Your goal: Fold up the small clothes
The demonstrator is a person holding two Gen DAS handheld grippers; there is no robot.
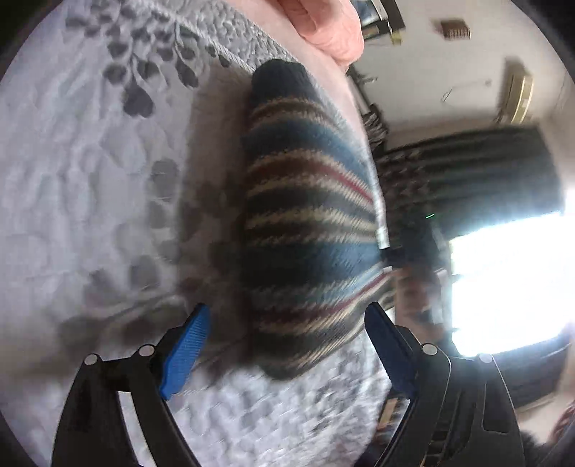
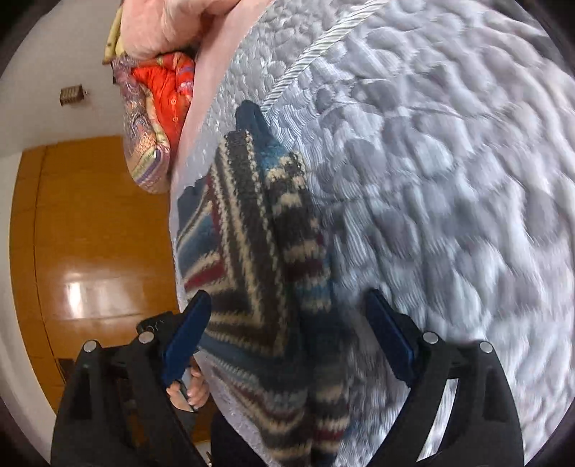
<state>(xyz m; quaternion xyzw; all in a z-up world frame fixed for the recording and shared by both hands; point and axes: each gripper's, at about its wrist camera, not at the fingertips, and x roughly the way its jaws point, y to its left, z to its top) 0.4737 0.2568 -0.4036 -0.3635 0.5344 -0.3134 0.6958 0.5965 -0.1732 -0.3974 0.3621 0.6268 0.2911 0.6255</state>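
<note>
Seen from the left wrist camera, a striped knitted garment (image 1: 309, 222), banded in navy, cream, blue and dark red, lies on a grey quilted bedspread (image 1: 90, 186) patterned with darker leaf shapes. The garment stretches away from the lens along the bed's right-hand edge, its dark rounded end farthest off. The left tool (image 1: 287, 345) is spread wide, its blue pads on either side of the garment's near end and pinching nothing; whether either pad touches the knit cannot be told through the blur. A person's hand (image 1: 323, 25) shows at the top of the frame, beyond the bed's edge. To the right, dark curtains (image 1: 478, 179) hang beside a glaring bright window (image 1: 510, 280).

From the right wrist camera, the same garment (image 2: 251, 258) appears folded, its stripes meeting in chevron angles, and it rests near the left edge of the bedspread (image 2: 449, 179). The right tool (image 2: 287, 341) is likewise spread apart, with the garment's near part between its dark blue pads, gripping nothing. A hand (image 2: 161, 25) fills the upper left corner, and below it lies a bundle of red and patterned cloth (image 2: 158, 107). A glossy wooden door (image 2: 97, 230) stands beyond the bed. Fingers (image 2: 196, 389) of another hand show beneath the left pad.
</note>
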